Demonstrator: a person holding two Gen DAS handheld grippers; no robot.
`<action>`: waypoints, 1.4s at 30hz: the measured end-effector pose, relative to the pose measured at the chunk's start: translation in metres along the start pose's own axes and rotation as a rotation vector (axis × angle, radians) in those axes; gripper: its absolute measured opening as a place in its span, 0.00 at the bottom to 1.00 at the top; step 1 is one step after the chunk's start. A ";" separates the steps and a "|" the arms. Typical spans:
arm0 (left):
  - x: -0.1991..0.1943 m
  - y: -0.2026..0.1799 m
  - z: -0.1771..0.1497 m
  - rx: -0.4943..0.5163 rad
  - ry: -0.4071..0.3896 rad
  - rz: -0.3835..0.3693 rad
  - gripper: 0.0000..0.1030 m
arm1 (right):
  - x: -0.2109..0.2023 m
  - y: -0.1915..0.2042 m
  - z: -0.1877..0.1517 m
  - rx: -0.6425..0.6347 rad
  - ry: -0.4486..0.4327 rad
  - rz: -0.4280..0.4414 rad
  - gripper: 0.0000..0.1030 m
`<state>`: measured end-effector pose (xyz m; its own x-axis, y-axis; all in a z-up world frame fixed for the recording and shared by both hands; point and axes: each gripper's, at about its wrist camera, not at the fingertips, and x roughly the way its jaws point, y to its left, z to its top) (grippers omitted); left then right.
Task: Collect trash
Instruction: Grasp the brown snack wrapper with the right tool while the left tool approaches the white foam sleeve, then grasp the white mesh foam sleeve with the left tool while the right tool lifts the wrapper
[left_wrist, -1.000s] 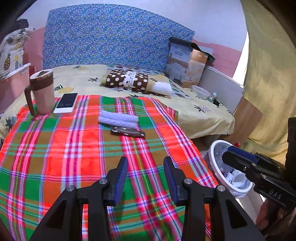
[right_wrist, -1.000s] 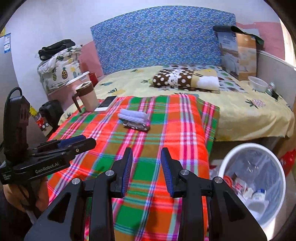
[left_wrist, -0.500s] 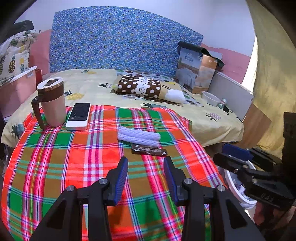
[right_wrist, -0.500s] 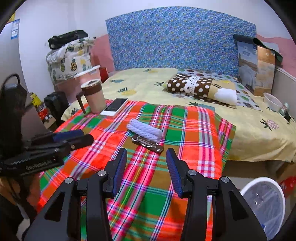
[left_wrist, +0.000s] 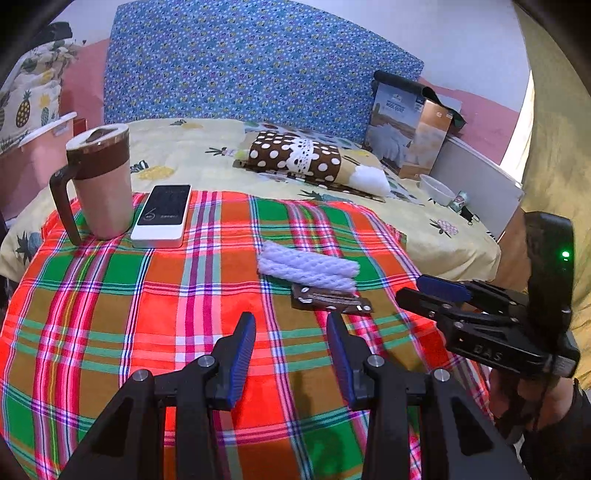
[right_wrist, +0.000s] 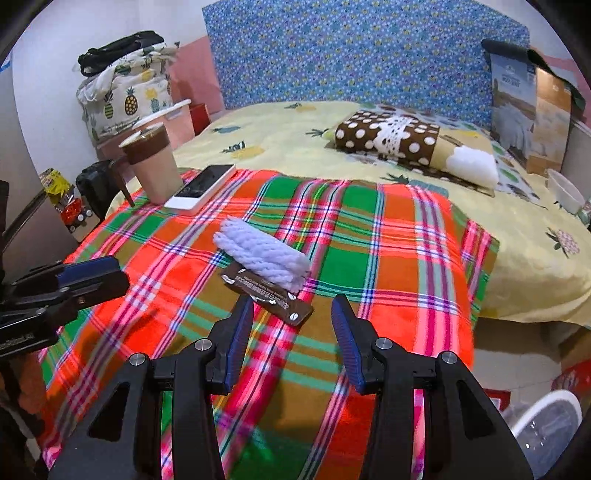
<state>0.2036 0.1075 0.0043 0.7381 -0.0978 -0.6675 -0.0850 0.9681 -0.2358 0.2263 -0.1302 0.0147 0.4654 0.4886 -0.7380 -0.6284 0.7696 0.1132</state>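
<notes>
Both grippers hang over a bright plaid cloth (left_wrist: 110, 295) spread on the bed, angled down toward the two pieces of rubbish lying near its middle. The left gripper (left_wrist: 291, 354) has its jaws parted about halfway with nothing between them, only cloth showing in the gap. The right gripper (right_wrist: 291, 336) is likewise parted and empty; its fingertips frame the near end of a brown wrapper (right_wrist: 267, 293), which suggests that this hand means to take it first.

The wrapper lies flat on the cloth, partly tucked under a white foam net sleeve (right_wrist: 264, 254) of the kind put round fruit, so the two touch. Both are light and loose, and I'd guess the sleeve may shift when the wrapper is pulled out. The wrapper carries a line of pale print and small coffee-bean marks, but the letters are too small to read.

The bin (right_wrist: 546, 421), white with a clear liner, stands on the floor at the corner of the bed, on the right-hand side, handy for the right hand to drop things into.

At the far left of the cloth stand a lidded mug (left_wrist: 99, 181) and a phone (left_wrist: 162, 216) just beside it; these look like belongings to leave alone. A box (left_wrist: 410, 133) against the headboard reads something like "wool quilt". The right gripper's body, seen from the left camera, is stamped "DAS" or similar.
</notes>
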 end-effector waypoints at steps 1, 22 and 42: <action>0.002 0.003 0.000 -0.001 0.001 0.003 0.38 | 0.005 0.000 0.000 -0.003 0.010 0.010 0.45; 0.006 0.032 -0.002 -0.047 0.000 0.002 0.38 | 0.042 0.031 -0.008 -0.158 0.141 0.100 0.30; 0.046 -0.011 0.015 -0.079 0.040 -0.018 0.39 | -0.005 -0.023 -0.019 0.018 0.025 0.001 0.26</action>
<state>0.2482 0.0954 -0.0128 0.7131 -0.1255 -0.6897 -0.1257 0.9450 -0.3019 0.2266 -0.1579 0.0032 0.4485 0.4794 -0.7543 -0.6176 0.7763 0.1262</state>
